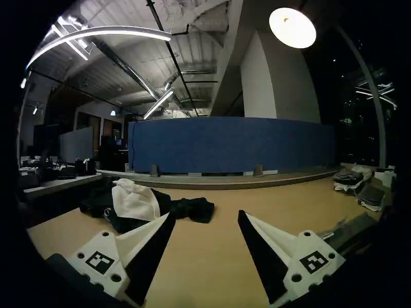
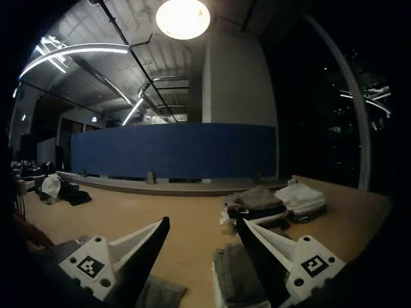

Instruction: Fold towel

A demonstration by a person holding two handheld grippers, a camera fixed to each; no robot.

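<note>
My left claw (image 1: 205, 214): wide open, holding nothing, low over the table (image 1: 216, 262).
My right claw (image 2: 202, 219): wide open, holding nothing.
Loose towels (image 1: 136, 201): a white one on dark ones, in a heap near the table's left edge.
Folded towels (image 2: 300, 199): neat stacks near the right edge, ahead of my right claw.
Grey towel (image 2: 234, 272): flat on the table, right by my right claw.

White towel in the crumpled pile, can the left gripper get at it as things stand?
Probably yes. The left gripper is open, the white towel lies on top of the dark cloths, ahead and to its left, with bare table between.
</note>
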